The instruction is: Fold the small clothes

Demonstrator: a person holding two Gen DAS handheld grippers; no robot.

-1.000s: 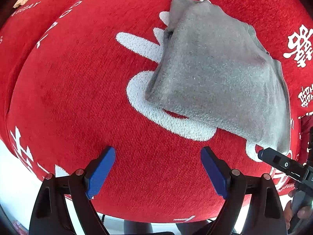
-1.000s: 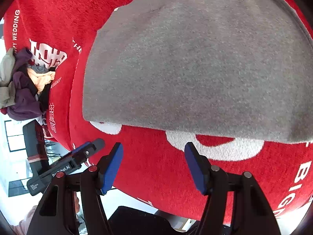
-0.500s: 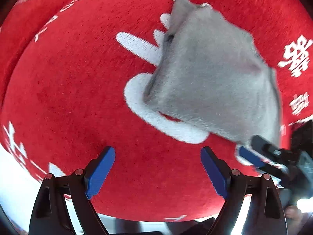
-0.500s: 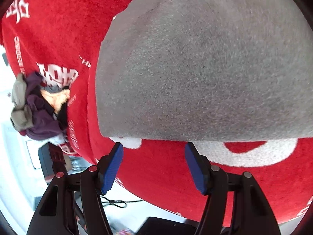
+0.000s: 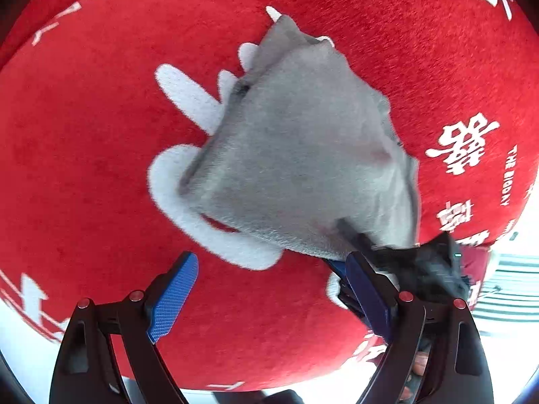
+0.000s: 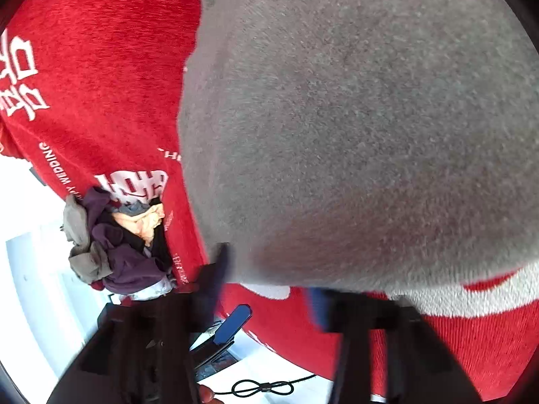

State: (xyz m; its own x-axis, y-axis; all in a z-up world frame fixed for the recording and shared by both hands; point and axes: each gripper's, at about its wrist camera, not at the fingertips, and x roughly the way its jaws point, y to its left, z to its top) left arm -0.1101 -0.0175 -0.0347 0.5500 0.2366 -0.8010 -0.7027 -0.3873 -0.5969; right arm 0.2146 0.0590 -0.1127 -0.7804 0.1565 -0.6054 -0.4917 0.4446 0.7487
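The right gripper (image 5: 350,232) has dropped onto the near right corner of the grey garment (image 5: 303,155) since a second ago, and its jaws have just been closing with that corner between them. In the left wrist view one black finger lies on top of the fabric at the hem and a blue pad shows beneath it, so the jaws look clamped on the cloth, though motion blur hides the contact itself.

From left to right: the left gripper (image 5: 269,289) hangs over bare red cloth (image 5: 84,168) with its jaws wide apart and nothing between them. The fingertip (image 5: 183,274) on the left side stands just short of the garment's near edge. The folded grey garment lies flat on the red cloth, over a large white printed figure (image 5: 188,101), in the middle of the view. At its right corner sits the right gripper. White characters (image 5: 461,144) are printed on the cloth beyond.

In the right wrist view the garment fills most of the picture. A heap of clothes (image 6: 118,239), purple, grey and peach, sits at the cloth's far left edge.
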